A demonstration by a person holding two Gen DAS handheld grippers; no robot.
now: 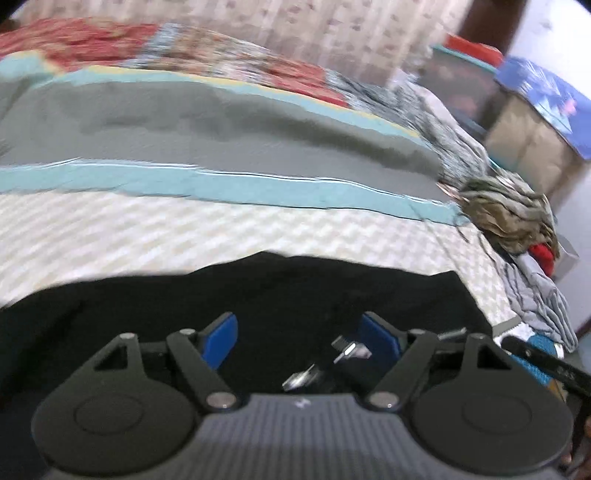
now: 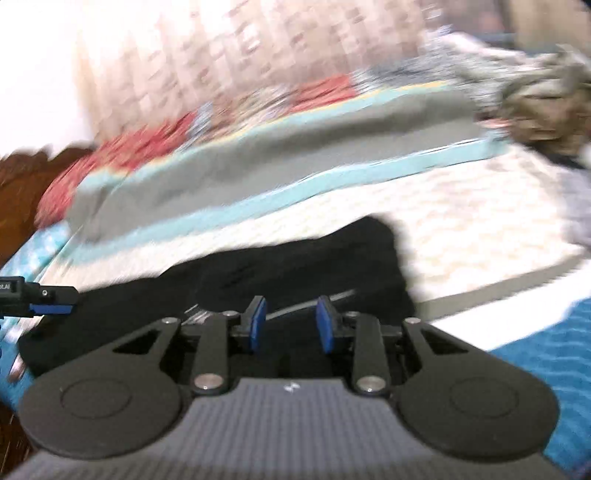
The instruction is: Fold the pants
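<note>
Pants (image 1: 258, 295) lie black at lower frame; left gripper (image 1: 299, 332) gapes empty; right gripper (image 2: 290, 319), fingers apart, holds nothing; each should regrasp a hem edge squarely.

a home bedroom is shown: a bed (image 1: 221, 236) with patterned covers, a curtain (image 1: 295, 22) hung behind the bed.

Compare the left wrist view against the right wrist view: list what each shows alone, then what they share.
Left wrist only: a blue-topped box at far right, and a red item in the clothes pile.
Right wrist only: a dark wooden headboard at left.
Both: black pants on the checked bedspread, the grey blanket, and open jaws with nothing between them.
</note>
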